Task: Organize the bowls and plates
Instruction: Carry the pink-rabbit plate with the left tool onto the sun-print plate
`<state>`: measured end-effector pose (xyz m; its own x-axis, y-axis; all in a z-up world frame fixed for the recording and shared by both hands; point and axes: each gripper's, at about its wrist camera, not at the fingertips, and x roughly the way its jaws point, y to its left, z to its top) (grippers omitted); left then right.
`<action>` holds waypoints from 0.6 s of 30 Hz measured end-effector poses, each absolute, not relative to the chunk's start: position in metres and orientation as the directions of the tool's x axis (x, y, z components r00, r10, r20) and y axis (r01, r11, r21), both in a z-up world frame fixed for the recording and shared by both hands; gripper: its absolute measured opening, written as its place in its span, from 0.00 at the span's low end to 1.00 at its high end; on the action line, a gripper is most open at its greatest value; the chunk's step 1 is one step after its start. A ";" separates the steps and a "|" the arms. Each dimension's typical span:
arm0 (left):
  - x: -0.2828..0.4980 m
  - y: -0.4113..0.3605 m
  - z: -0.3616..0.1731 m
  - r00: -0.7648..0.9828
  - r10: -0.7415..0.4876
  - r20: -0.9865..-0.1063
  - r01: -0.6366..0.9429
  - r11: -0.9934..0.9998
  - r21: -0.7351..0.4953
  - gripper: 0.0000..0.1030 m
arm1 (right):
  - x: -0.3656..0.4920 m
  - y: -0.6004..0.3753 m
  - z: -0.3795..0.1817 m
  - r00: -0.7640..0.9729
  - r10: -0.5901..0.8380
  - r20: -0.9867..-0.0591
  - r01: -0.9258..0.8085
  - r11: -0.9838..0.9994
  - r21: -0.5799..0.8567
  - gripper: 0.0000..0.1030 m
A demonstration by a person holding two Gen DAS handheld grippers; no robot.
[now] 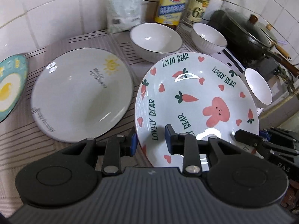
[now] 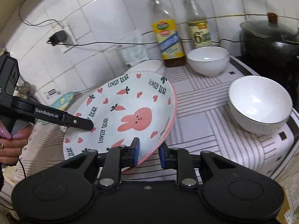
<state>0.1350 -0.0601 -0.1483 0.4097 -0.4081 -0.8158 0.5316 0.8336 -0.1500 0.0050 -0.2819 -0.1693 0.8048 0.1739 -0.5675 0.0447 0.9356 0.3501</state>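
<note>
So we've got the bunny plate (image 1: pixel 196 100) up off the counter, pinched from both sides. Our left gripper (image 1: pixel 151 141) is clamped on its near-left rim, one blue pad under the edge and the other on top of the plate's face. Our right gripper (image 2: pixel 148 152) is clenched on the opposite rim, pink edge wedged right between its pads (image 2: pixel 136 152). From the right wrist view the plate (image 2: pixel 121 115) sits tilted, its far edge higher than the end in our grip, and the left gripper (image 2: pixel 82 124) reaches in from the left across the printed face, with a hand (image 2: pixel 11 141) behind it holding the handle.

Just left of the left gripper, flat on the striped mat (image 1: pixel 18 140), is the white plate with the little sun (image 1: pixel 82 93), close beside the bunny plate. Further left still, a teal plate (image 1: pixel 11 85) at the edge of the view.

Ahead of the left gripper, past the held plate, there's a big white bowl (image 1: pixel 156 39) and a smaller bowl (image 1: pixel 209 37) to its right. A third bowl (image 1: pixel 258 87) pokes out right behind the plate's right edge. In the right wrist view that bowl (image 2: pixel 259 102) sits ahead and to the right of our right gripper, well apart from the plate.

Two bottles (image 2: pixel 168 35) stand by the tiled wall at the back, and a dark lidded wok (image 2: pixel 271 37) is off to the far right.
</note>
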 end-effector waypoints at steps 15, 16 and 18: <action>0.141 0.018 -0.119 0.524 -0.330 -0.785 0.326 0.930 -0.173 0.28 | 0.042 -0.236 -0.137 0.787 0.346 -0.512 -0.167 0.917 0.363 0.26; 0.145 0.023 -0.121 0.524 -0.323 -0.788 0.305 0.935 -0.180 0.28 | 0.049 -0.233 -0.136 0.781 0.356 -0.514 -0.179 0.915 0.362 0.26; 0.152 0.030 -0.127 0.525 -0.301 -0.797 0.273 0.946 -0.177 0.29 | 0.060 -0.227 -0.138 0.774 0.370 -0.514 -0.186 0.908 0.375 0.26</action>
